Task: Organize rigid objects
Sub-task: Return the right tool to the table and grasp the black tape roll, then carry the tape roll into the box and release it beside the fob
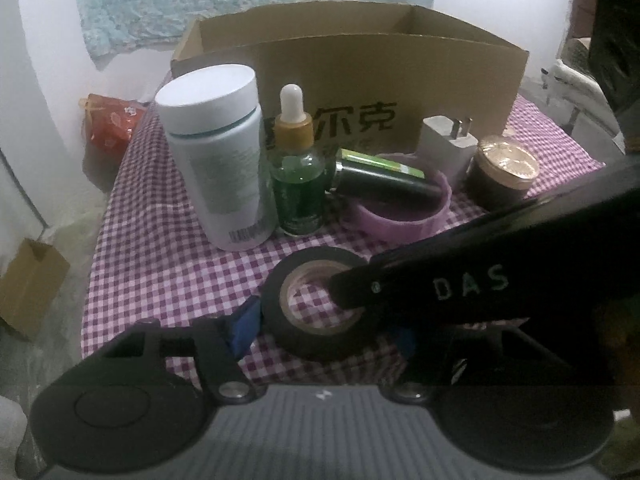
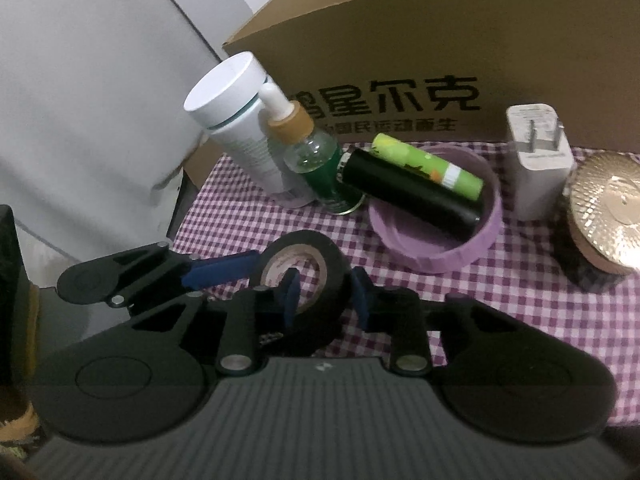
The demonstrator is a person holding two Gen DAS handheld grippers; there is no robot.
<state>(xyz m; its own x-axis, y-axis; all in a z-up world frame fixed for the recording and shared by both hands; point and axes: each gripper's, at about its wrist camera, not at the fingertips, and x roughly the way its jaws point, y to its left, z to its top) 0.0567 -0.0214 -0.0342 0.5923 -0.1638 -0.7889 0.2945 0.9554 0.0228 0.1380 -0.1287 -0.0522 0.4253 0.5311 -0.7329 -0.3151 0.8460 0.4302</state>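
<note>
Right claw (image 2: 325, 294): clamped on the wall of the black tape roll (image 2: 316, 252), one finger (image 2: 291, 292) down inside the hole, the other outside the rim. Left claw (image 1: 324, 332): closed around the same roll from its outer sides, one blue pad (image 1: 245, 326) pressed to the near flank, the opposite pad half hidden under the right claw's arm. Roll flat on the checked cloth of the table (image 1: 160, 264), close to the front edge, about midway along it. Farther back, in a row along the foot of the cardboard box (image 1: 360, 72): white bottle (image 1: 216, 156) toward the left edge, dropper bottle (image 1: 298, 176) touching it, purple ring (image 1: 400, 216) holding a black tube (image 1: 384, 184) and a green tube (image 1: 380, 162), white charger (image 1: 444, 144), gold-lidded jar (image 1: 500, 172) toward the right edge. Box at the back edge, open at the top.
</note>
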